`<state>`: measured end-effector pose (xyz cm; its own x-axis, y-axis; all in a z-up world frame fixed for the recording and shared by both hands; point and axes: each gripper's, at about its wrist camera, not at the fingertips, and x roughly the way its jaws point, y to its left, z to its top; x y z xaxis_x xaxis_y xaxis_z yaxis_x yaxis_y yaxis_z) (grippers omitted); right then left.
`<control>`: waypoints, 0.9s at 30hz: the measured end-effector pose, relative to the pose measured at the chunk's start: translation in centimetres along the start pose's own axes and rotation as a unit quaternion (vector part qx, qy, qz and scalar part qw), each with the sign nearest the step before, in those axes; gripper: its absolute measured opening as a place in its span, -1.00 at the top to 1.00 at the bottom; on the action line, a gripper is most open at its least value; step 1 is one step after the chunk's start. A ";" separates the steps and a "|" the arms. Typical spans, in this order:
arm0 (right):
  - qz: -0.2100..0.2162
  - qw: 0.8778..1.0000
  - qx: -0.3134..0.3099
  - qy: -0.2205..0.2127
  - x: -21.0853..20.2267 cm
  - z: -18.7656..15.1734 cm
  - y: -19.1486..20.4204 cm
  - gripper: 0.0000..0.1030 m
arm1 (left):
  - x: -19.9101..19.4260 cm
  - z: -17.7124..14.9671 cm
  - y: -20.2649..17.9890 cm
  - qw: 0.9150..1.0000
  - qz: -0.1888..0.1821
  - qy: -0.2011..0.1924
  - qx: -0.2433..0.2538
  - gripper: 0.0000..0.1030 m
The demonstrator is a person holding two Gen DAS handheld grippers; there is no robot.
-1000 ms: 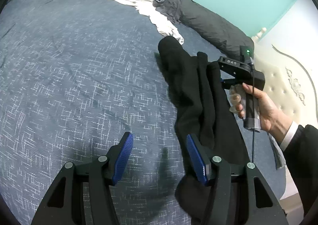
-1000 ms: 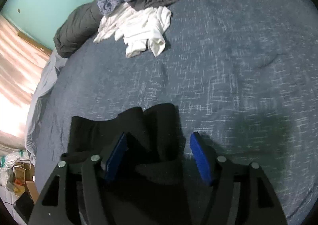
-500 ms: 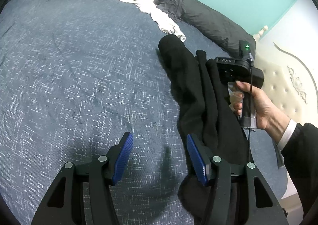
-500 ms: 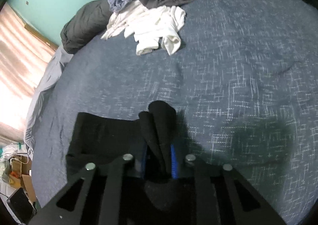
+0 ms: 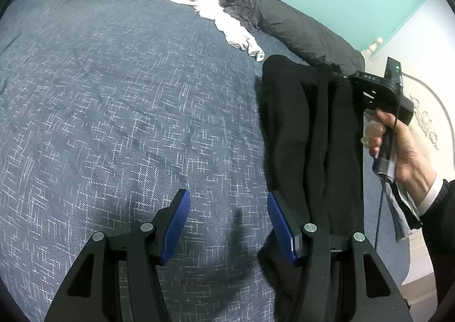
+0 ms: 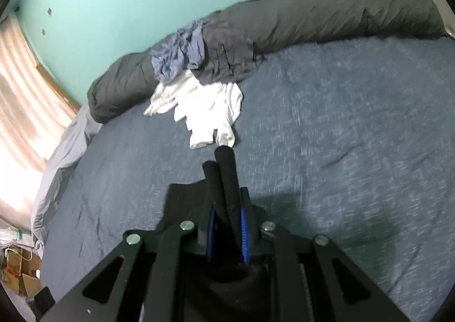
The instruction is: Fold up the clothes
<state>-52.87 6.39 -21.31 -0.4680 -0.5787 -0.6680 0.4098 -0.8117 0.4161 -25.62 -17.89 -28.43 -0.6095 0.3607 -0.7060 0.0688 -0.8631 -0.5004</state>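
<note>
A black garment hangs in long folds at the right of the left wrist view, lifted at its far end off the blue bedspread. My right gripper is shut on a bunched fold of it, which sticks up between the blue pads. A person's hand holds that gripper's handle. My left gripper stands open low over the bedspread with nothing between its fingers. The garment's lower part lies just beside and behind its right finger.
A crumpled white garment and a blue-grey one lie at the far edge against a rolled dark grey duvet. A white headboard stands on the right. Cardboard boxes sit on the floor beyond the bed's left edge.
My right gripper closed on the black garment's fold and rose, pulling the cloth up off the bed. The left gripper stayed where it was, open.
</note>
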 end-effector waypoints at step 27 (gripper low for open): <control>-0.066 0.998 0.018 0.000 -3.4 0.2 -5.4 0.39 | 1.3 -0.4 -1.0 1.000 0.004 0.018 0.021 -0.17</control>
<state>-53.64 12.73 -21.10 -0.5157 -0.4672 -0.7182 0.3160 -0.8829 0.3474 -26.10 -16.41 -29.03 -0.5810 0.3659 -0.7270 0.0389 -0.8798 -0.4738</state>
